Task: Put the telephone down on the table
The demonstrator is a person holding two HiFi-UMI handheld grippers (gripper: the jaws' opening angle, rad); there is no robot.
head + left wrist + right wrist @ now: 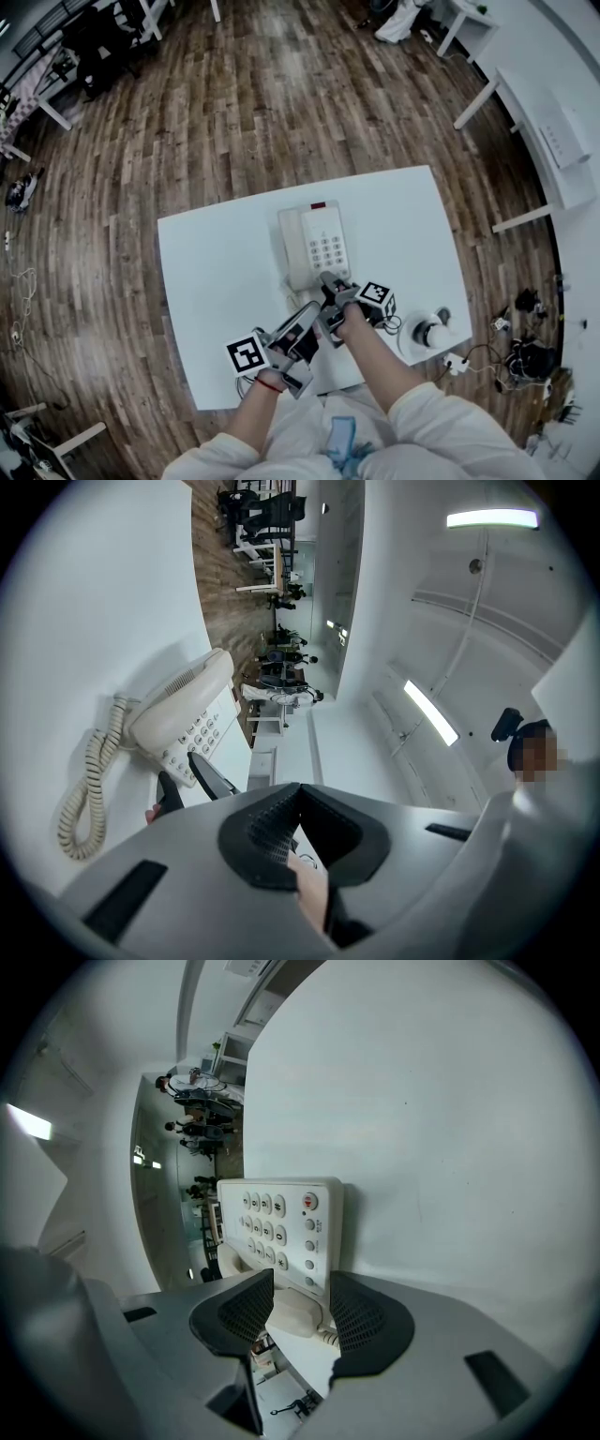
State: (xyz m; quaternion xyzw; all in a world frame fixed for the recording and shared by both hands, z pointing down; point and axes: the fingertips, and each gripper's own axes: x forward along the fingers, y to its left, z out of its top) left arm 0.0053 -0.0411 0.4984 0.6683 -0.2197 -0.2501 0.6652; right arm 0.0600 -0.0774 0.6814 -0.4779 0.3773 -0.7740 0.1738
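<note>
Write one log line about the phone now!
telephone: flat on table | handset: seated on telephone | right gripper: open, at handset end | left gripper: shut, empty

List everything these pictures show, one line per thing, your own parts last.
cream corded desk telephone: one, cream, middle of the table, handset on its cradle
coiled telephone cord: one, cream, on the table beside the telephone
white rectangular table: one, white, on the floor
white round object: one, white, table's right near corner, kind unclear
brown wooden plank floor: one, brown, all around
left tongs: one, grey, shut, empty
right tongs: one, grey, open, handset's end between the pads
</note>
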